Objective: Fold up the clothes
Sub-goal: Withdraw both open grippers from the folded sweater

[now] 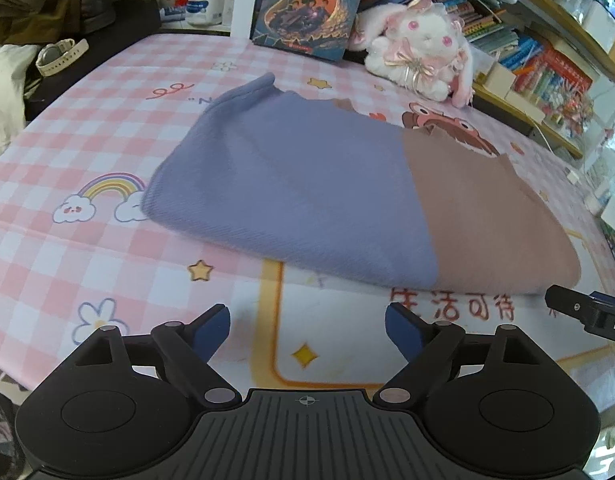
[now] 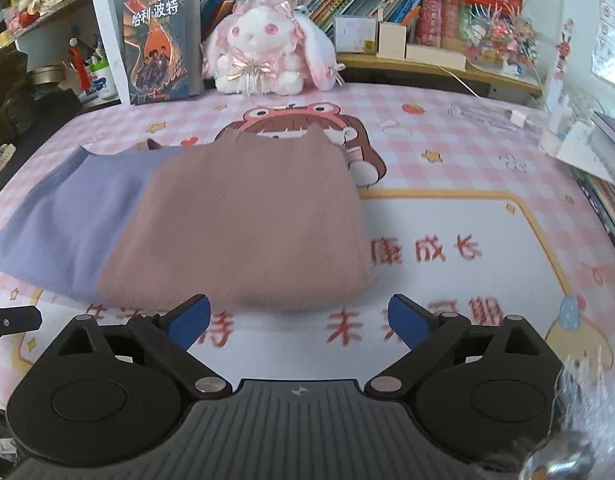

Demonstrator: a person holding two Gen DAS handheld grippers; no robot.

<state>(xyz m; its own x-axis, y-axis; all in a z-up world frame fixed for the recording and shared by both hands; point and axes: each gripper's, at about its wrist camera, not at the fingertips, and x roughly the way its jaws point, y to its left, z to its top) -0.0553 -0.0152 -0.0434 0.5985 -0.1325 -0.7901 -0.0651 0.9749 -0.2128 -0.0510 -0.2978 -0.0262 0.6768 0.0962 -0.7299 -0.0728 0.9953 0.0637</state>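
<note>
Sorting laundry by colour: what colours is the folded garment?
The folded garment is periwinkle blue and dusty pink; clearest in left wrist view.

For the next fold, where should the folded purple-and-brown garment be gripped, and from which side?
Likely the folded garment's near right corner, approached from the near edge. That edge lies free on the mat, just ahead of the open right gripper; the far edge is toward the plush rabbit.

Folded garment in two blocks: periwinkle blue on one side, dusty pink-brown on the other. Bench cover checked pink and white, printed with rainbow, yellow stars, red characters. Plush rabbit white with pink ears and eyes. Tool pads blue on black.
</note>
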